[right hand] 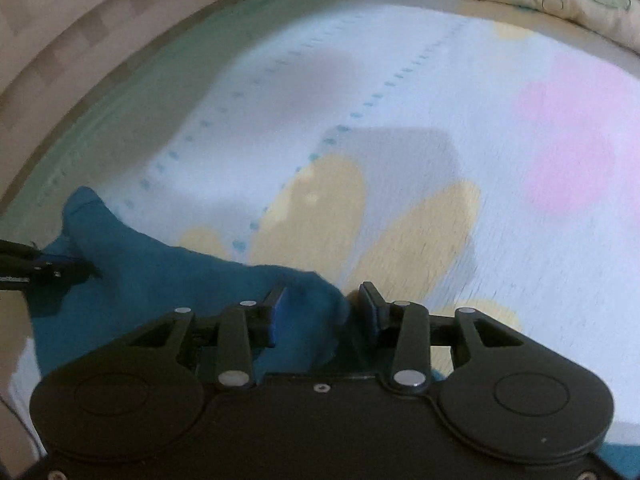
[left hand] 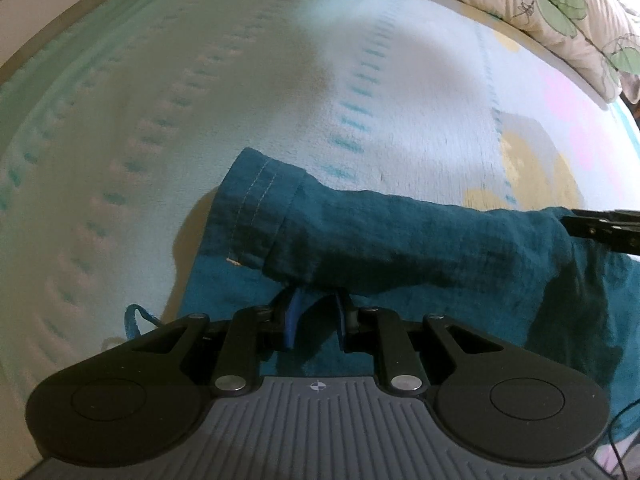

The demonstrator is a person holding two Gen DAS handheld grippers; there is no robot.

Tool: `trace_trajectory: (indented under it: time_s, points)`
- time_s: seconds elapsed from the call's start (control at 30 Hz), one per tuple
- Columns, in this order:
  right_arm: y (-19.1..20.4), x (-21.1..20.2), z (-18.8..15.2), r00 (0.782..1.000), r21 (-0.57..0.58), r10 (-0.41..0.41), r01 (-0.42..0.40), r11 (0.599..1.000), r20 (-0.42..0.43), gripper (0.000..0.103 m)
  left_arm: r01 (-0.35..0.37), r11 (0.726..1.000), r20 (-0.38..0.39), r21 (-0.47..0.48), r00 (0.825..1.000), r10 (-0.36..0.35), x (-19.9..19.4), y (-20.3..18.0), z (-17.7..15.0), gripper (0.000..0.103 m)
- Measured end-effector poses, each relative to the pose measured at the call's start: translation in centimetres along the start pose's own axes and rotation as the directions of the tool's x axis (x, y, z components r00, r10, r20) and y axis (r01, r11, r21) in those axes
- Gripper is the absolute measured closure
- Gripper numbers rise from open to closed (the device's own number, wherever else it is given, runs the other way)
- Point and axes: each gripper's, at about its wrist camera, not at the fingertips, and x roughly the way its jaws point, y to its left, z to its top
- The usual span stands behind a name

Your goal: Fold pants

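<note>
Teal pants (left hand: 400, 240) lie on a pale blanket, with the stitched hem of a leg (left hand: 256, 208) folded over toward the left. My left gripper (left hand: 314, 312) has its blue pads on the fabric's edge and lifts it. My right gripper (right hand: 324, 312) holds the other end of the pants (right hand: 168, 276) between its pads. The right gripper's fingers also show at the right edge of the left wrist view (left hand: 608, 228), and the left gripper shows at the left edge of the right wrist view (right hand: 44, 270).
The blanket (right hand: 400, 120) has yellow and pink blotches and dotted blue lines. A leaf-print pillow (left hand: 552, 4) lies at the far right. The bed's edge (right hand: 80, 76) curves along the left. A blue drawstring loop (left hand: 134, 320) lies left of the left gripper.
</note>
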Motion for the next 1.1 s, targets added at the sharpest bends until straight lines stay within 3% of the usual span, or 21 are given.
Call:
trace_trajectory:
  time_s: [0.03,0.07,0.17,0.33,0.5,0.57,0.63,1.1]
  points:
    - [0.0,-0.5,-0.6,1.000,-0.006,0.011,-0.011,1.000,0.009,0.078,0.003,1.000,0.000,-0.004,1.000,-0.003,0.0,0.0,0.0,0.085]
    - [0.5,-1.2,-1.1,1.000,-0.030,0.006,-0.005,1.000,0.018,0.085,0.004,1.000,0.000,-0.007,1.000,-0.004,0.0,0.1,0.0,0.085]
    - [1.4,-1.9,-2.7,0.999,-0.118,0.022,-0.019,0.993,0.024,0.087,0.005,1.000,-0.001,-0.010,1.000,-0.005,0.2,0.2,0.0,0.085]
    - [3.5,-2.5,-4.8,0.999,-0.226,0.009,0.002,0.974,0.049,0.084,-0.009,1.000,-0.002,0.004,1.000,0.009,0.2,-0.1,0.0,0.085]
    - [4.0,-2.1,-4.2,0.996,-0.218,-0.006,0.026,0.976,0.090,0.078,-0.015,1.000,-0.004,0.010,1.000,0.015,0.2,-0.3,0.0,0.085]
    - [4.2,-1.9,-3.9,0.994,-0.208,0.003,0.021,0.978,0.113,0.068,-0.014,1.000,-0.004,0.009,1.000,0.014,0.2,-0.3,0.1,0.085]
    - [4.6,-1.6,-3.7,0.993,-0.215,0.014,0.011,0.977,0.113,0.063,-0.013,1.000,-0.005,0.007,1.000,0.013,0.2,-0.2,0.1,0.085]
    - [7.8,-2.9,-6.9,0.980,-0.337,-0.046,0.110,0.935,0.192,0.063,-0.015,1.000,-0.004,0.009,1.000,0.015,0.3,-0.3,0.1,0.085]
